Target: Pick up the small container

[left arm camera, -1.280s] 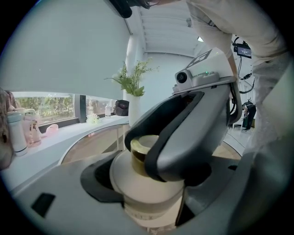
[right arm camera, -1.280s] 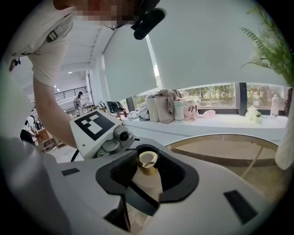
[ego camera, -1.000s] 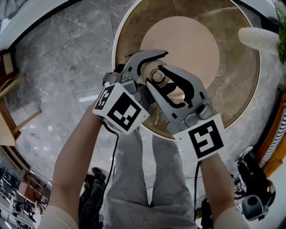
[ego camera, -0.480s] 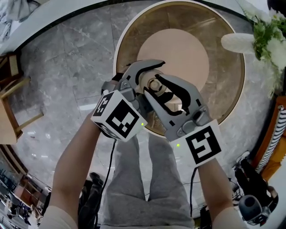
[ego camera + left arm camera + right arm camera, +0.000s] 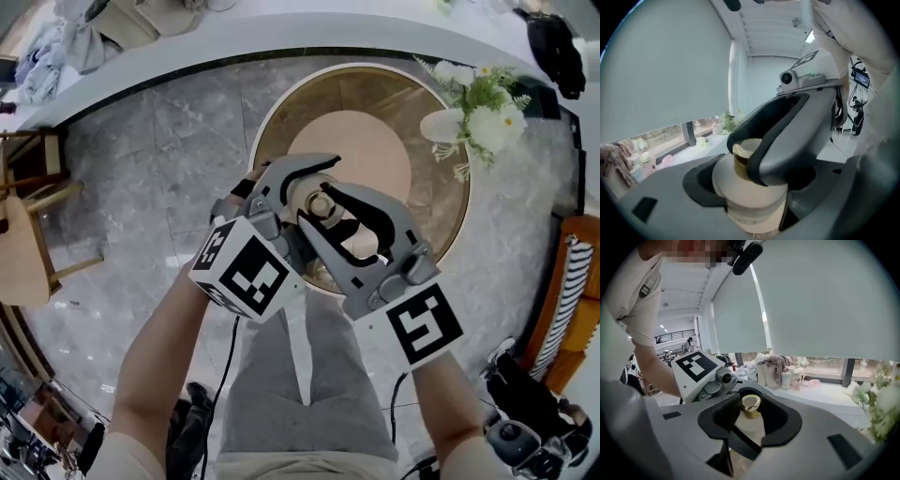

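One grey marble floor (image 5: 141, 187) spreads under one round wooden table (image 5: 281, 131), its centre a paler disc. One person stands at the table's near side with two forearms stretched out, a gripper in each hand, two in all. One white vase of flowers (image 5: 445, 125) stands near the table's far right rim. The left gripper (image 5: 302, 190) and the right gripper (image 5: 330, 225) cross, both clamped from opposite sides on the one small container (image 5: 323, 202). It is a cream jar, gold cap upward, held over the table's near edge.
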Action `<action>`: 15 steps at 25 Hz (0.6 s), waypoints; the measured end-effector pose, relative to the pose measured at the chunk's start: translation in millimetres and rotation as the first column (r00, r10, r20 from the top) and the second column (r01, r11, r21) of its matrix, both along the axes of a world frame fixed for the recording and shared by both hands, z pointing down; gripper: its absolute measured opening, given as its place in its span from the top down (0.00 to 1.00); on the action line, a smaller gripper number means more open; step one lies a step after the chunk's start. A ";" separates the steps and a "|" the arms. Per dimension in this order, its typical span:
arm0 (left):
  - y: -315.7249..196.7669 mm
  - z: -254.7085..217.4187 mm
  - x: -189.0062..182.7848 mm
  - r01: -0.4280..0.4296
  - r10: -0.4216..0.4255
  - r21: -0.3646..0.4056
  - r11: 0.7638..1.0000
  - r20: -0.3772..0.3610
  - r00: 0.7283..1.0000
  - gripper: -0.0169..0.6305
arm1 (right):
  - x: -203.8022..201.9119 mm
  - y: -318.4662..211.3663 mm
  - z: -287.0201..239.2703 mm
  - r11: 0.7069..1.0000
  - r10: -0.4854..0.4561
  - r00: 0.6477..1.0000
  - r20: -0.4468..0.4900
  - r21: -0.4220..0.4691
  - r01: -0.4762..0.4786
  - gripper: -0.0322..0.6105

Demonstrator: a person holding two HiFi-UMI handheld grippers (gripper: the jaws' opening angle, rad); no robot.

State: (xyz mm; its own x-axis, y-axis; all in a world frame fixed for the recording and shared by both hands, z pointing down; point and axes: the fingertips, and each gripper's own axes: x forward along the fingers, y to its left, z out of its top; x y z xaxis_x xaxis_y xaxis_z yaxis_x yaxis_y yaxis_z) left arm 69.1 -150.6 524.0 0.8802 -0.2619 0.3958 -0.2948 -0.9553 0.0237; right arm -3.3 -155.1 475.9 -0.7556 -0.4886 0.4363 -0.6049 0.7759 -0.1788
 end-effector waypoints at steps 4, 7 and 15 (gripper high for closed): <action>-5.5 -55.4 -2.5 0.009 -0.009 0.018 1.000 0.004 1.000 0.46 | -2.6 -4.3 -56.6 1.000 -0.001 1.000 0.011 0.024 0.001 0.74; -8.6 -94.7 -3.5 0.010 -0.011 0.042 0.999 0.015 1.000 0.46 | -2.9 -5.7 -96.0 0.999 -0.004 1.000 0.012 0.043 0.004 0.74; -7.7 -192.7 1.1 0.014 -0.015 0.084 0.996 0.011 1.000 0.46 | 0.8 -1.6 -194.0 0.992 -0.041 0.999 -0.007 0.115 0.041 0.74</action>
State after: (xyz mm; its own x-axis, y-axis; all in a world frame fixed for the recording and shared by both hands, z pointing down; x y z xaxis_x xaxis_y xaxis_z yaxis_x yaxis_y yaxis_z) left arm 70.2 -158.3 331.3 0.8718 -0.3068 0.3819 -0.3081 -0.9495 -0.0594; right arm -2.6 -156.8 281.8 -0.7739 -0.5047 0.3825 -0.5730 0.8153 -0.0838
